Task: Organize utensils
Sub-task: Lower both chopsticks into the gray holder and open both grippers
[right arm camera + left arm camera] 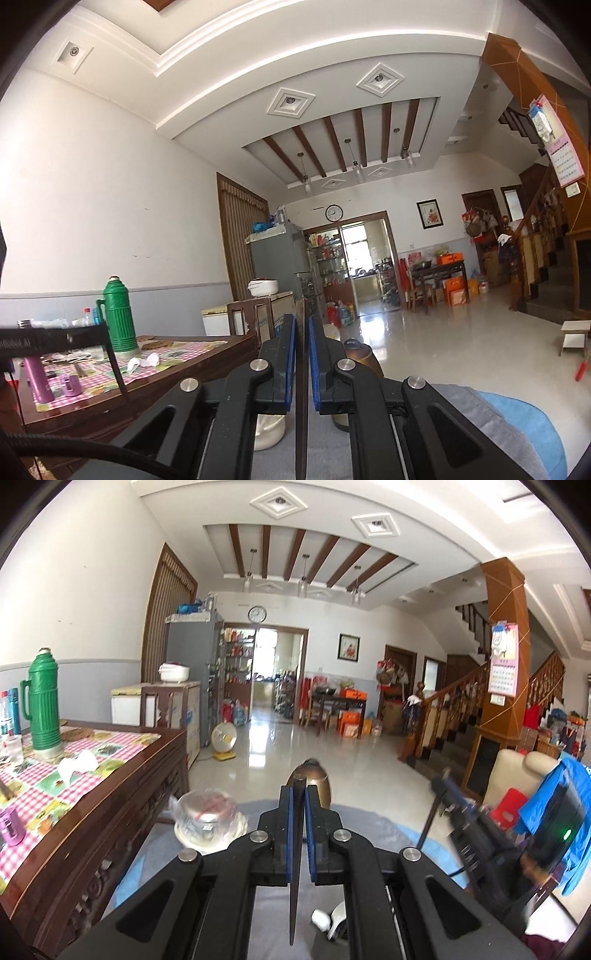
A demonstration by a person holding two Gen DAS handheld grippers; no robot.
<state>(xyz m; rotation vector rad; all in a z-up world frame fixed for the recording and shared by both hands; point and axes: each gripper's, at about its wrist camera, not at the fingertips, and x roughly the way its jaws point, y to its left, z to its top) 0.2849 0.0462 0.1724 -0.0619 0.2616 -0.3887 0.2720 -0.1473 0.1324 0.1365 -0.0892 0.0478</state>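
Left gripper: my left gripper (298, 794) has its blue-padded jaws pressed onto a thin dark chopstick (294, 893), which runs between the pads from 12 toward 6 o'clock.
Right gripper: my right gripper (302, 321) pinches a second thin dark stick (302, 406) the same way, its tip poking out past the pads at 12 o'clock.
Brown pot: a rounded brown metal pot (314, 779) sits just beyond my left fingertips, at 12 o'clock.
Glass jar: a clear lidded glass jar (207, 821) stands at 10 o'clock of my left jaws, on the grey cloth surface (155, 853).
White spoon: a white ceramic spoon (328, 919) lies below my left jaws, at 6 o'clock.
Table: a dark wooden table with a pink checked cover (122, 746) is at 9 o'clock, bearing a green ribbed thermos (43, 701).
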